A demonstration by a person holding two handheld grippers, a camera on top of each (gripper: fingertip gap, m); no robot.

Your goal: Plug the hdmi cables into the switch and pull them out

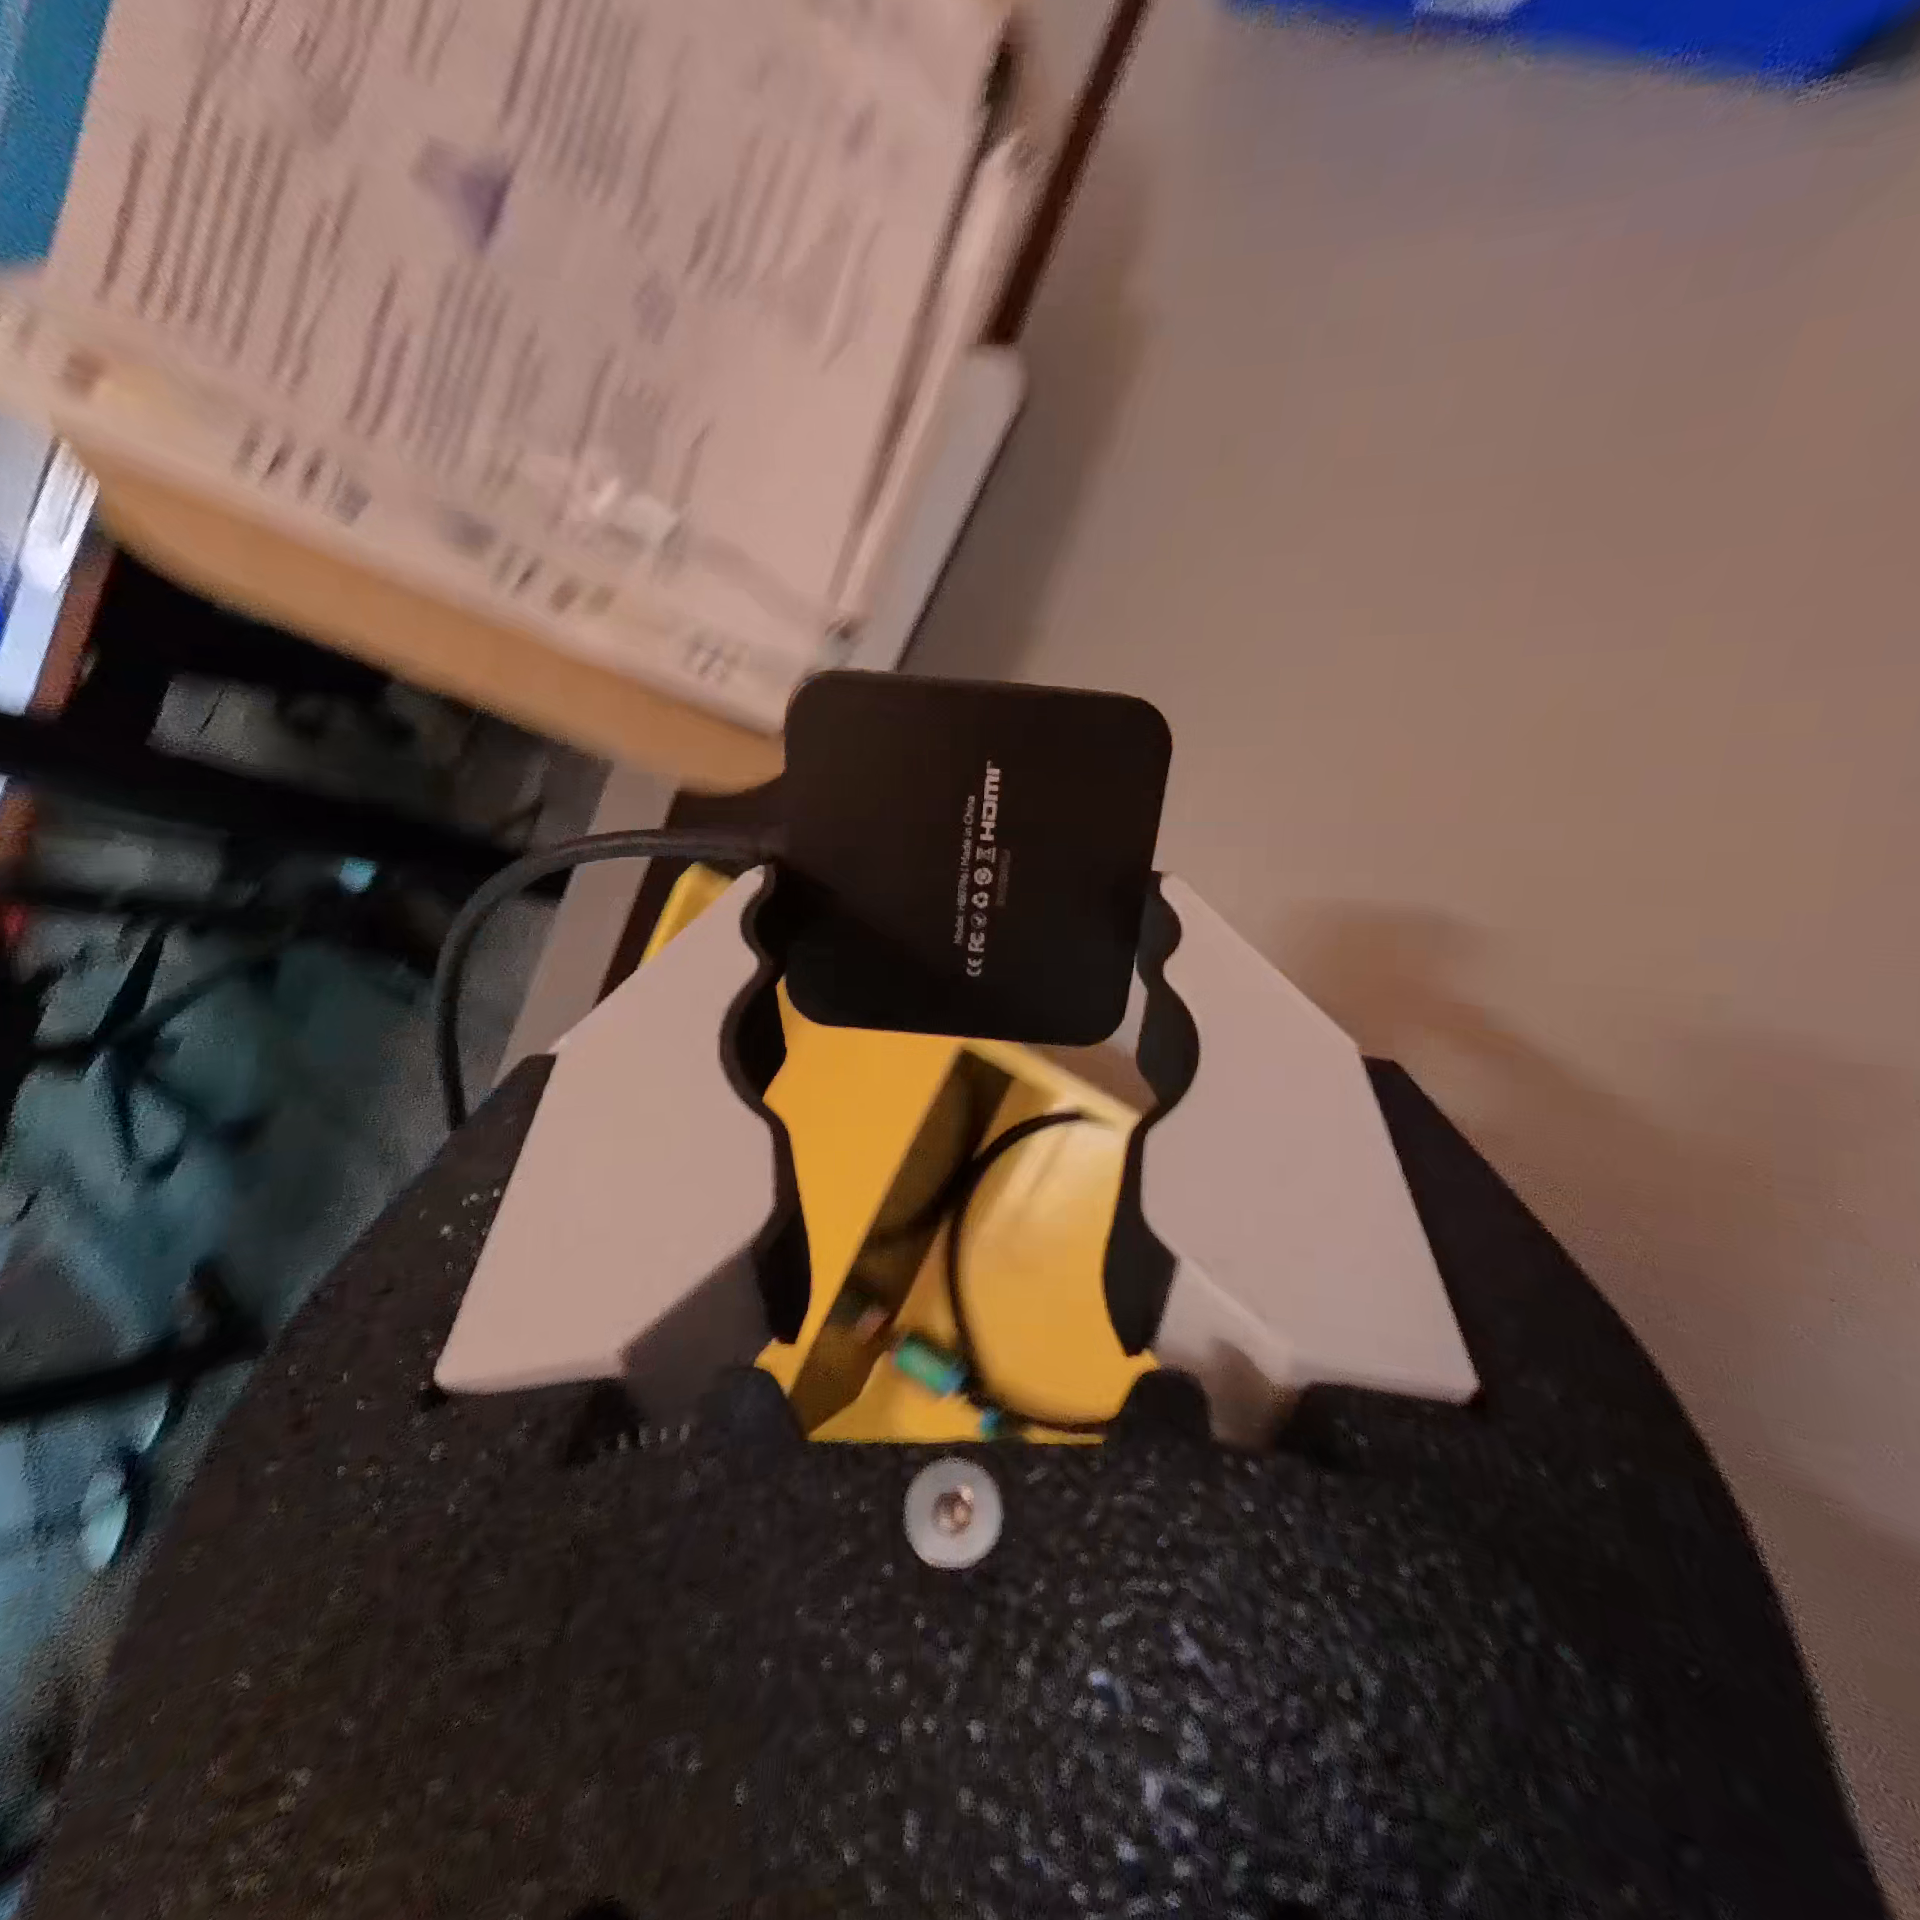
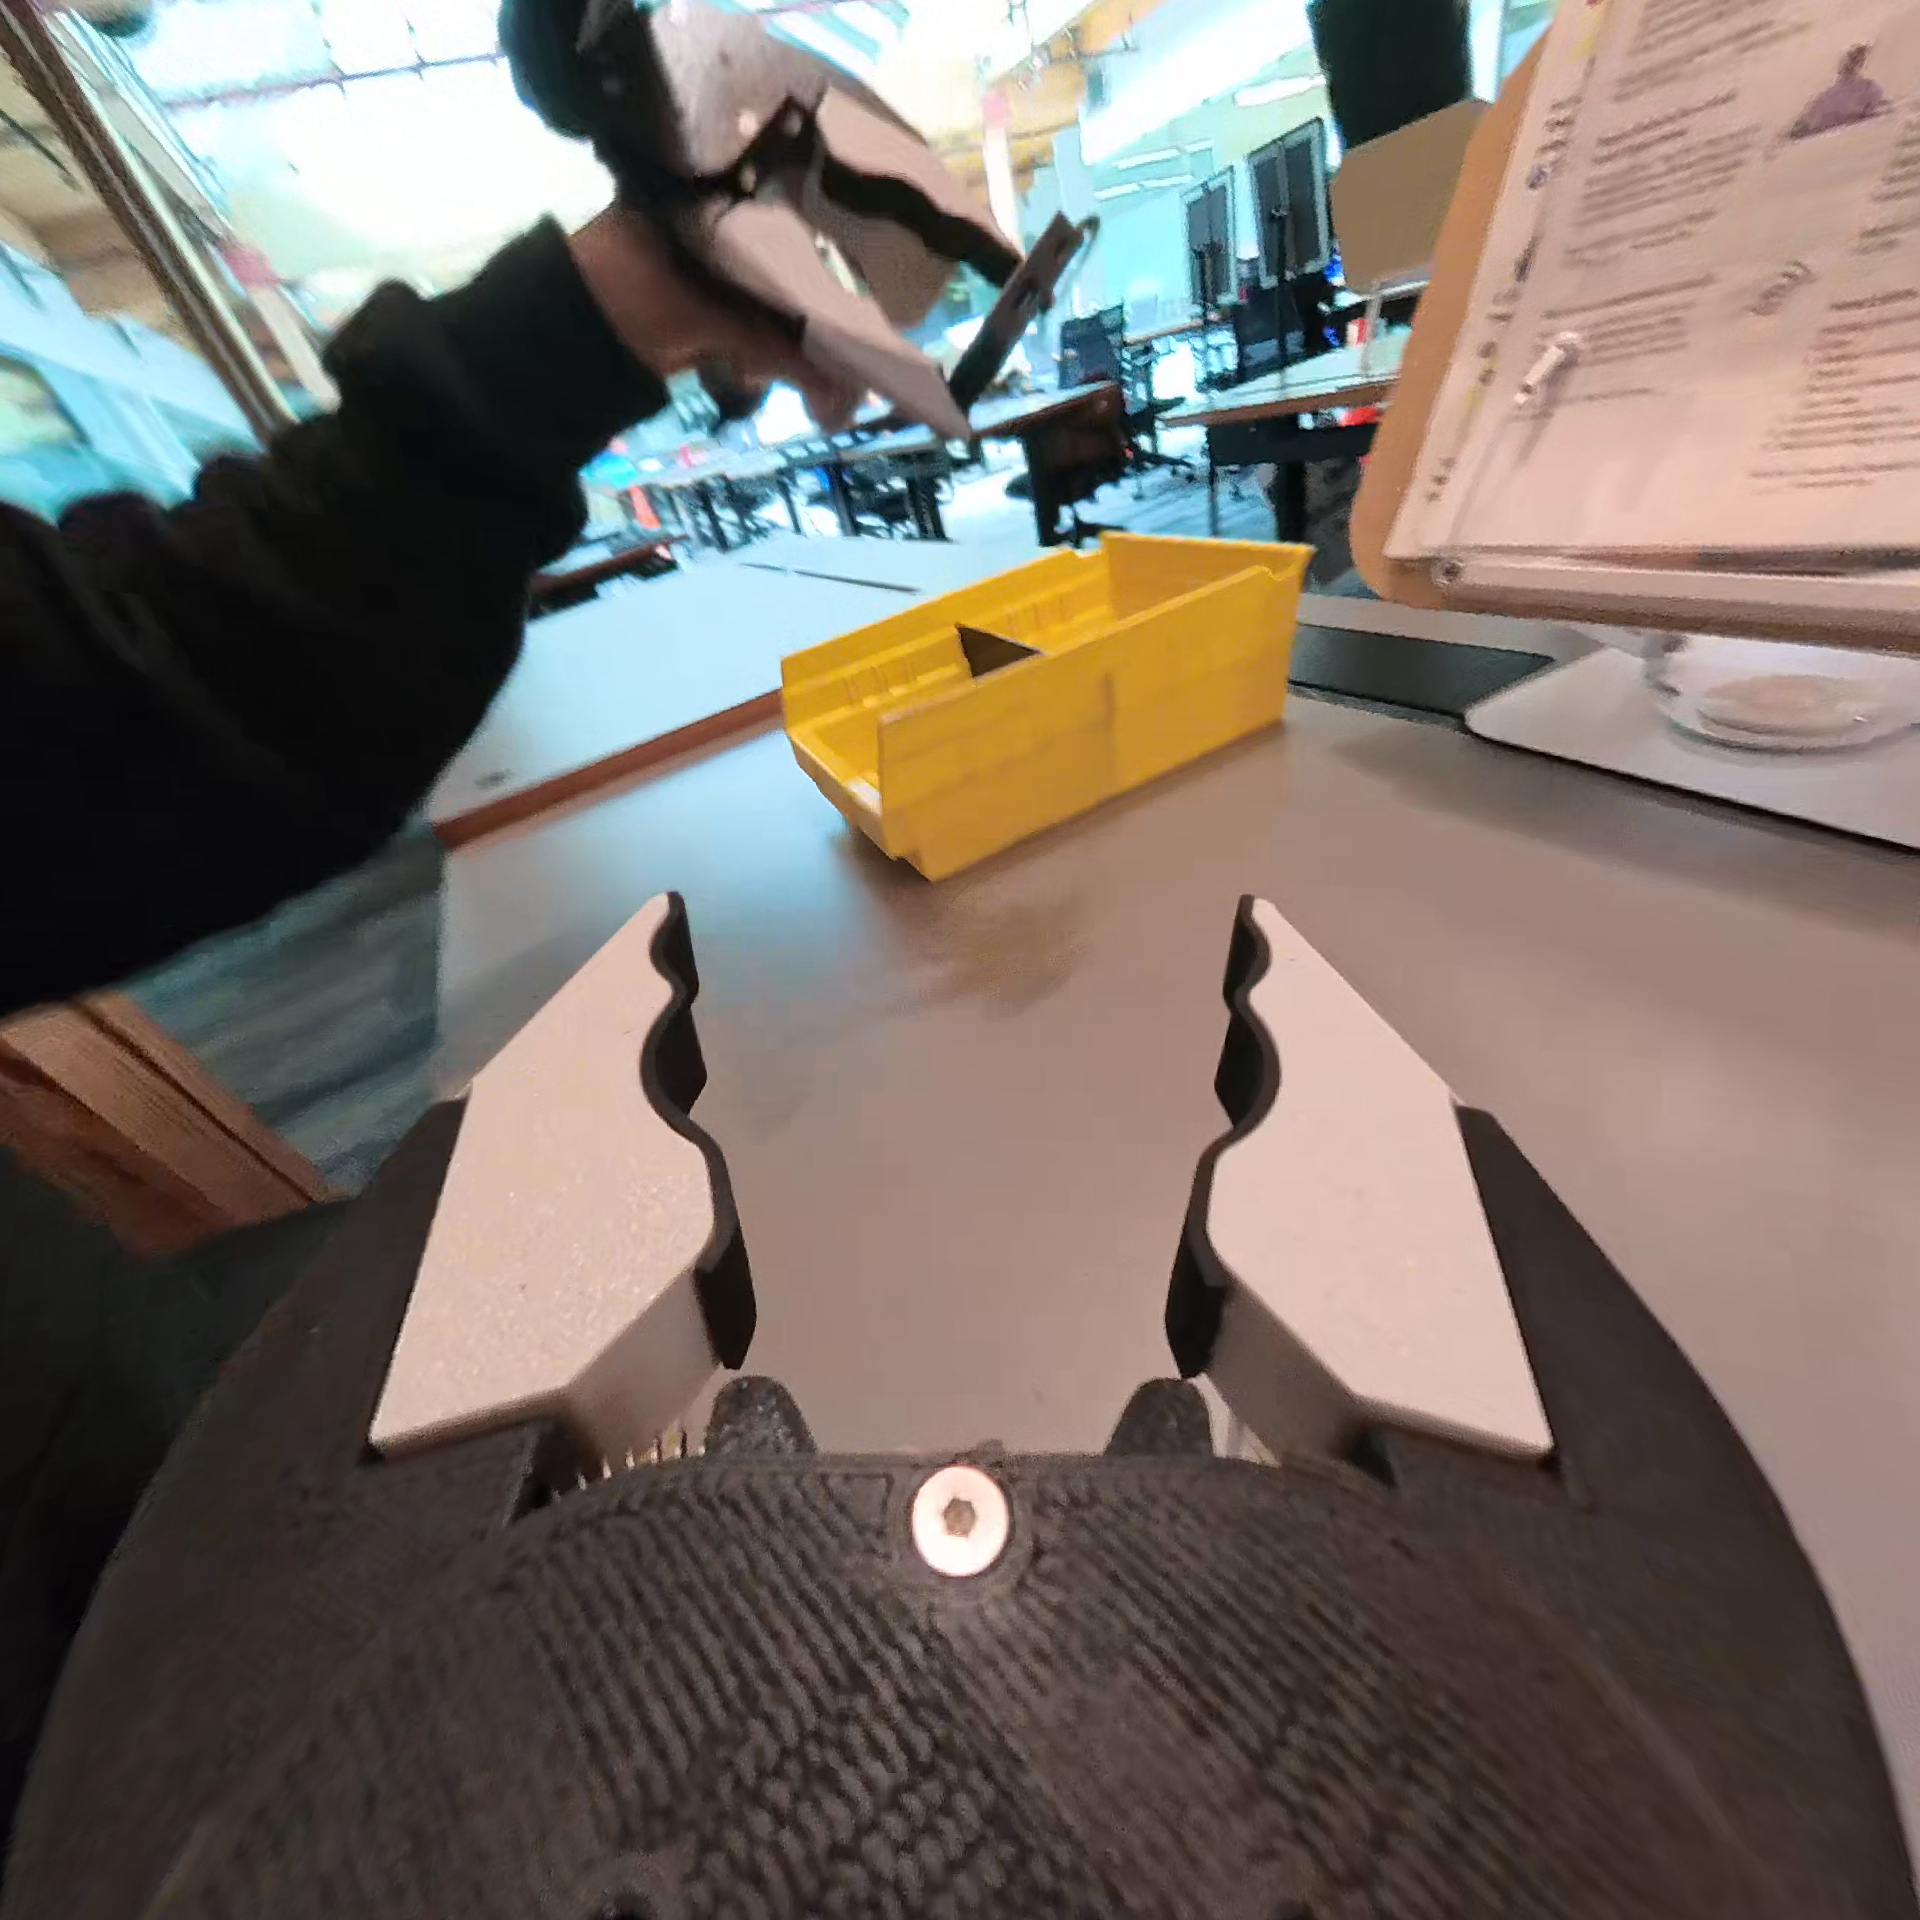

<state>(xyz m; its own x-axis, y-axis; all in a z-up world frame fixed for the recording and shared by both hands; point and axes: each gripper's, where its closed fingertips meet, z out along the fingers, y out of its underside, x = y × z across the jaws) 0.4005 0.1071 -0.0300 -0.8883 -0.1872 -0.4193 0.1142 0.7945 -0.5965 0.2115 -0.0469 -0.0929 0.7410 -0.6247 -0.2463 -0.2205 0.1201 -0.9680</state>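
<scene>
With the left gripper (image 1: 956, 935) clamped on the black switch (image 1: 971, 857) above the yellow bin (image 2: 1039, 707), steady it, ports outward, while the right gripper (image 2: 956, 925), jaws wide and empty, fetches a cable from that bin.
</scene>
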